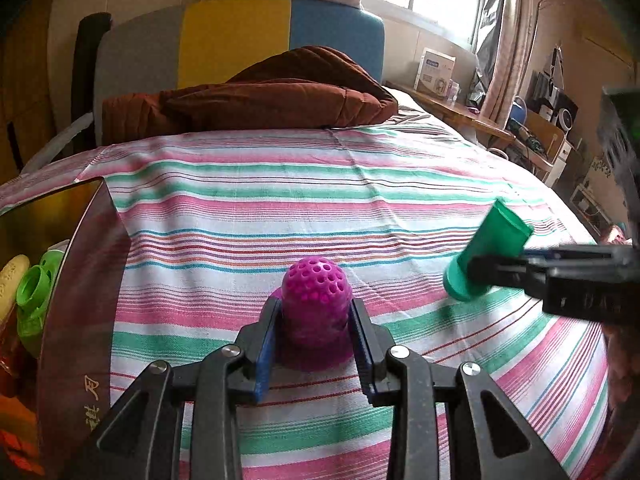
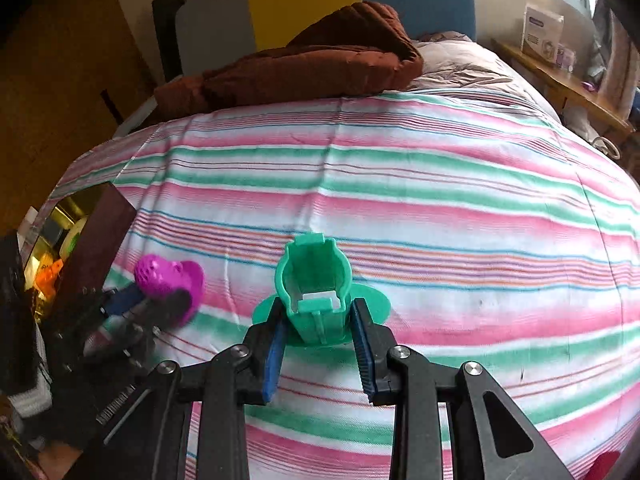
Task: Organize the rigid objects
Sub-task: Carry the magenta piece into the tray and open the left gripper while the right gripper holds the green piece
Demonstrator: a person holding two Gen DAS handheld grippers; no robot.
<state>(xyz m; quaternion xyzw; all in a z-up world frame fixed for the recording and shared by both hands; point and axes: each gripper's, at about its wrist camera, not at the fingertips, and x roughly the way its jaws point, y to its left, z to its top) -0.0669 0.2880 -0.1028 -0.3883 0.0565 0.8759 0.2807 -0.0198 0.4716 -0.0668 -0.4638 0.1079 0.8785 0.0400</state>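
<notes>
Brown quilt on striped sheet; perhaps a carton.

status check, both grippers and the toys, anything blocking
Left gripper shut on purple dimpled piece. Right gripper shut on green holder. Box at left; striped sheet between shows nothing.

Striped bed sheet under brown quilt, dark box.

magenta dimpled toy, green plastic piece, pink-green-white striped bedsheet, brown quilt
</notes>
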